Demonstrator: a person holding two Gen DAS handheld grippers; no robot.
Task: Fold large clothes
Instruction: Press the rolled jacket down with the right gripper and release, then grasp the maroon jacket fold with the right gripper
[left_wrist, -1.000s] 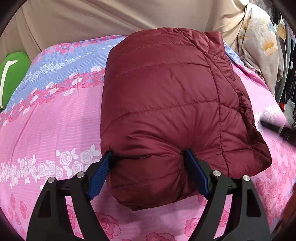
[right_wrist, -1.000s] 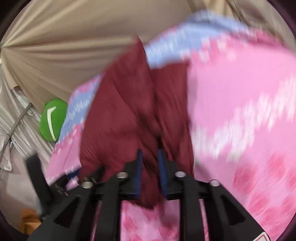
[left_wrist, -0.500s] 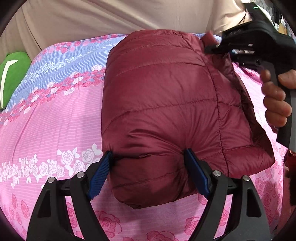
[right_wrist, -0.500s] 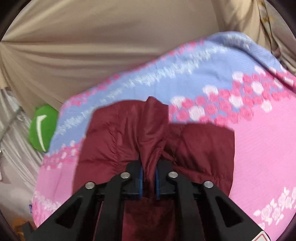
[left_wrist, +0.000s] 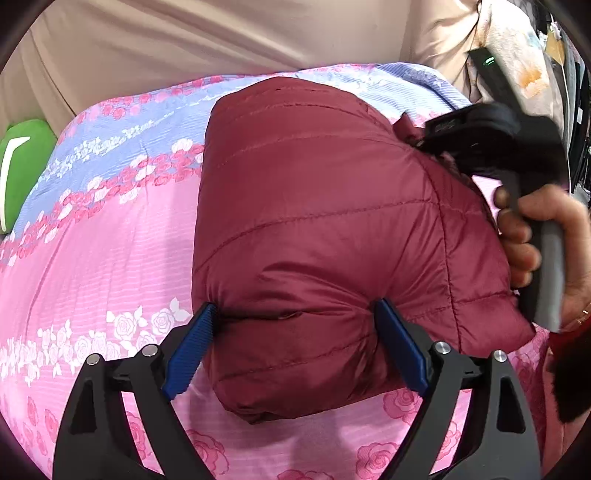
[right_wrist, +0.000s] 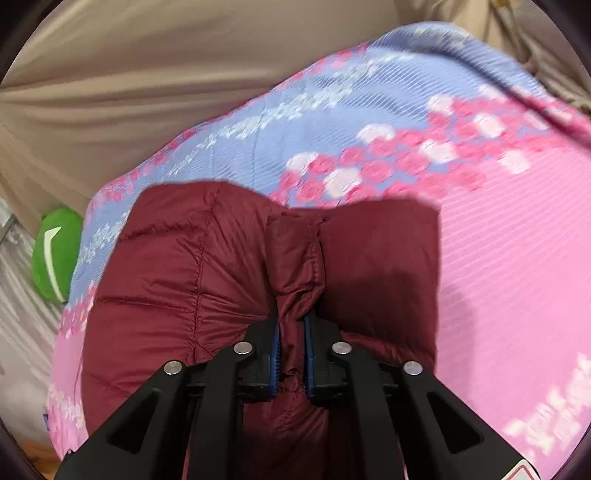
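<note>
On the pink and lavender rose-printed bedspread (left_wrist: 96, 266) lies a maroon quilted puffer jacket (left_wrist: 325, 229), folded into a thick bundle that runs from the near edge of the left wrist view toward the far end of the bed. The left gripper (left_wrist: 295, 332) sits at the bundle's near end with its blue-padded fingers (left_wrist: 192, 343) set wide apart, one on each side of the padded fabric; the cloth puckers where the pads press against it, so the bundle is bracketed across its width rather than pinched flat. At the far right corner of the jacket, the right gripper (right_wrist: 291, 332) has its fingers drawn almost together on a narrow ridge of maroon fabric that stands up between the blue pads. In the left wrist view the same tool shows as a black body at the right, with the person's right hand (left_wrist: 543, 240) wrapped around its handle. A green cushion (left_wrist: 22, 173) with a white stripe lies at the far left of the bed, and a beige curtain (left_wrist: 221, 40) hangs behind it.
</note>
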